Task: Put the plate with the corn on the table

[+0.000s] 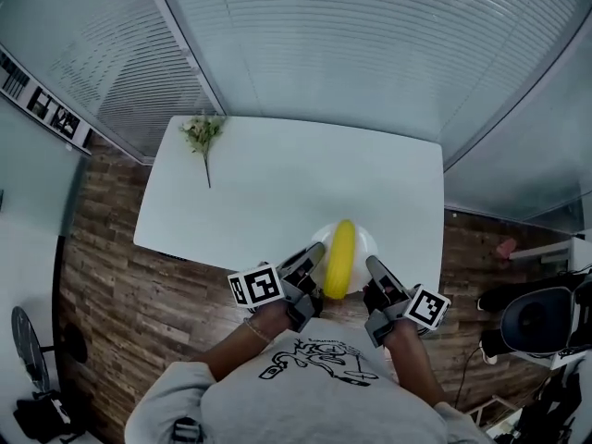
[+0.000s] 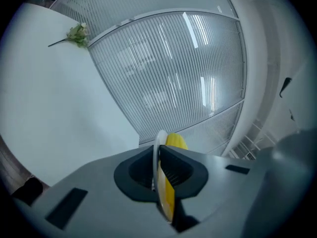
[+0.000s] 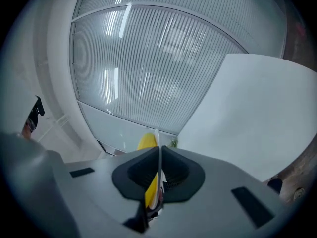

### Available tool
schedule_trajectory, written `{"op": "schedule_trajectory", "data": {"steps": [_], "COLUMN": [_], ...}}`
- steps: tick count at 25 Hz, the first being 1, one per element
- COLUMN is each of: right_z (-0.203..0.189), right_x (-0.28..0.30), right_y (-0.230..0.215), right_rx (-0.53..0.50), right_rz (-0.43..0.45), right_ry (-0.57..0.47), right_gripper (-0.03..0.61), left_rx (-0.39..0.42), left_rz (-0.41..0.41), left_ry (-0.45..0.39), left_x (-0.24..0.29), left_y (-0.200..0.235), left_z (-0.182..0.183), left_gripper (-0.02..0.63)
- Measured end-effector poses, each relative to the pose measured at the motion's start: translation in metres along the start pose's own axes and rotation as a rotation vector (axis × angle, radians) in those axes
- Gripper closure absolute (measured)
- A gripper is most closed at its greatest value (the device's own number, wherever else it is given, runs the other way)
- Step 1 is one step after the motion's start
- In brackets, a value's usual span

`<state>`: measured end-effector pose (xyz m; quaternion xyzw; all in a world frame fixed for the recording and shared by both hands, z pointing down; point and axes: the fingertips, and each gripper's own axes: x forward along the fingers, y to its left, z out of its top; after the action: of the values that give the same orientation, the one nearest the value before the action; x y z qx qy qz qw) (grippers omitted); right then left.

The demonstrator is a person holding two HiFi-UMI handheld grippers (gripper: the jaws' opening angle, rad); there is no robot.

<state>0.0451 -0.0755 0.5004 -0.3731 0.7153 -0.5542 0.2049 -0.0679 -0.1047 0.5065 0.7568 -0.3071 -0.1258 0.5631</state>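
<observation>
A white plate [image 1: 363, 241] carrying a yellow corn cob [image 1: 340, 257] hangs over the near edge of the white table [image 1: 287, 192]. My left gripper [image 1: 314, 265] is shut on the plate's left rim, and my right gripper [image 1: 370, 271] is shut on its right rim. In the left gripper view the plate's edge [image 2: 158, 155] stands between the closed jaws with the corn [image 2: 168, 195] beside it. In the right gripper view the plate rim [image 3: 158, 157] is pinched the same way, the corn [image 3: 147, 142] showing behind it.
A small sprig of green plant [image 1: 203, 135] lies at the table's far left corner. Slatted glass walls [image 1: 351, 44] close off the far side. Wooden floor [image 1: 111, 285] surrounds the table, and a chair [image 1: 541, 322] stands at the right.
</observation>
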Motion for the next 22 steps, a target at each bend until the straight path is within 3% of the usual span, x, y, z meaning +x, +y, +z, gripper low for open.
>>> {"op": "schedule_trajectory", "data": {"steps": [7, 22], "right_z": [0.039, 0.042], "right_x": [0.069, 0.067], "right_y": [-0.006, -0.002], "right_rx": [-0.004, -0.015], "right_rz": [-0.01, -0.006], "right_ry": [-0.011, -0.035], "right_gripper": [0.56, 0.56], "left_rx": [0.005, 0.011], "left_rz": [-0.005, -0.018], "left_ry": [0.018, 0.036], "left_x": [0.038, 0.042], "left_y": [0.022, 0.017], "left_z": [0.068, 0.069], "left_gripper": [0.581, 0.581]}}
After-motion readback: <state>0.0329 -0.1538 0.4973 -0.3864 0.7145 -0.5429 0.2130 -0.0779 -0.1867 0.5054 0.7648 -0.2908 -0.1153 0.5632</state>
